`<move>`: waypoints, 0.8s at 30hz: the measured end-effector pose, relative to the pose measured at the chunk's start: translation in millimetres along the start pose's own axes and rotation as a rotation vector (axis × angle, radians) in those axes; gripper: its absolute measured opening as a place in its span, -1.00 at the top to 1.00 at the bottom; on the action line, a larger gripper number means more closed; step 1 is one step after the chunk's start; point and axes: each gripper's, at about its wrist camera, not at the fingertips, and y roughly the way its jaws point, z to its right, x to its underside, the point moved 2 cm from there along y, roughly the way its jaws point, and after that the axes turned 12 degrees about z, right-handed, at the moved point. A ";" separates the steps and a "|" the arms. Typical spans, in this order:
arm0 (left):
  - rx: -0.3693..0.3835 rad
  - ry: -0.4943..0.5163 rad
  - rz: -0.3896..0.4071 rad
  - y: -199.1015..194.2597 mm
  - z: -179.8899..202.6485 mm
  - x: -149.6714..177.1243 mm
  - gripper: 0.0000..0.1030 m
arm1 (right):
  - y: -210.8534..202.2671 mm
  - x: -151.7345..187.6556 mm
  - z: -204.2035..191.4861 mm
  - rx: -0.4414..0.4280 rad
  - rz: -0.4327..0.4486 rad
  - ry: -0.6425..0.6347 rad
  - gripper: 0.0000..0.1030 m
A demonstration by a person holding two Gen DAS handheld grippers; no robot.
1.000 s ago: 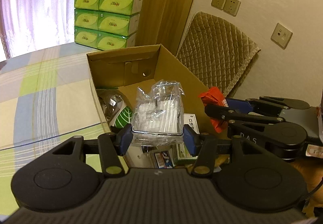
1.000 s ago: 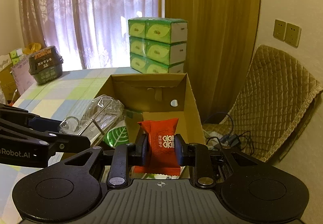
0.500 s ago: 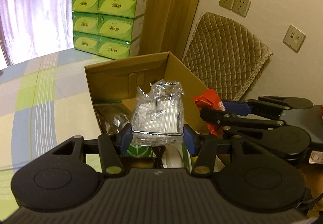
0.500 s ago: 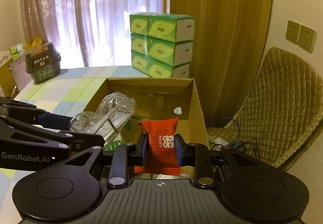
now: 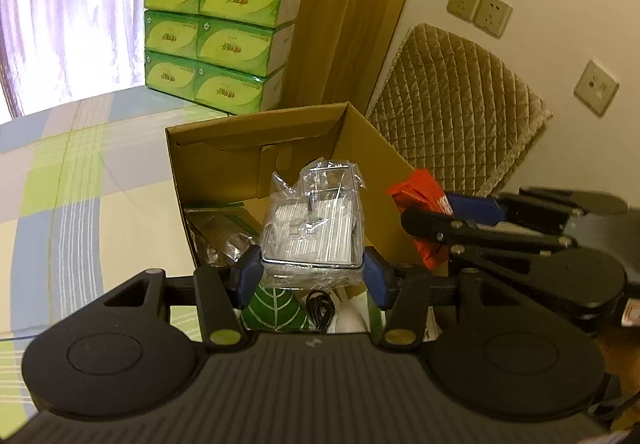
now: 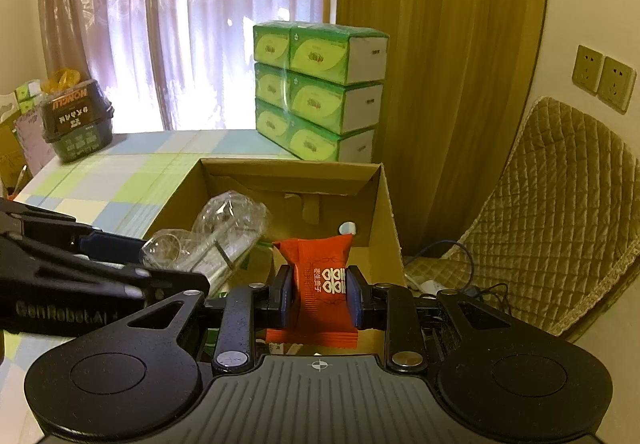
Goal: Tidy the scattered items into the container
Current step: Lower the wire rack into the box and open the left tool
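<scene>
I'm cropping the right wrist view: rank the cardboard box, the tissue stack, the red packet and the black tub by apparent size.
1. cardboard box
2. tissue stack, looking nearly as large; it stands farther back, so the order is unsure
3. red packet, enlarged by nearness in the right gripper
4. black tub

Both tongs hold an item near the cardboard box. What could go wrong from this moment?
1. The left tongs grip the clear plastic packet only at its lower edge; the crinkly wrap might slip out early.
2. The right tongs with the red sachet are close beside the left ones, so they may bump above the cardboard box.
3. The box already holds things, so a dropped item could bounce out.
</scene>
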 end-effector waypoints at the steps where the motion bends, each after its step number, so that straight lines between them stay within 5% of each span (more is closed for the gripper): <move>1: -0.001 -0.018 0.003 0.8 -2.3 -2.2 0.06 | 0.8 -1.1 0.6 0.001 0.002 0.001 0.41; 9: 0.010 -0.051 0.022 12.4 -4.2 -11.7 0.04 | 7.4 -4.3 3.4 0.005 0.008 0.006 0.41; 12: 0.001 -0.057 0.034 14.1 -5.6 -11.3 -0.20 | 7.7 -2.6 5.7 0.007 0.005 0.009 0.41; 24: -0.044 -0.013 0.023 -10.3 -21.1 10.7 -0.20 | 5.7 5.2 7.4 0.006 -0.012 0.012 0.41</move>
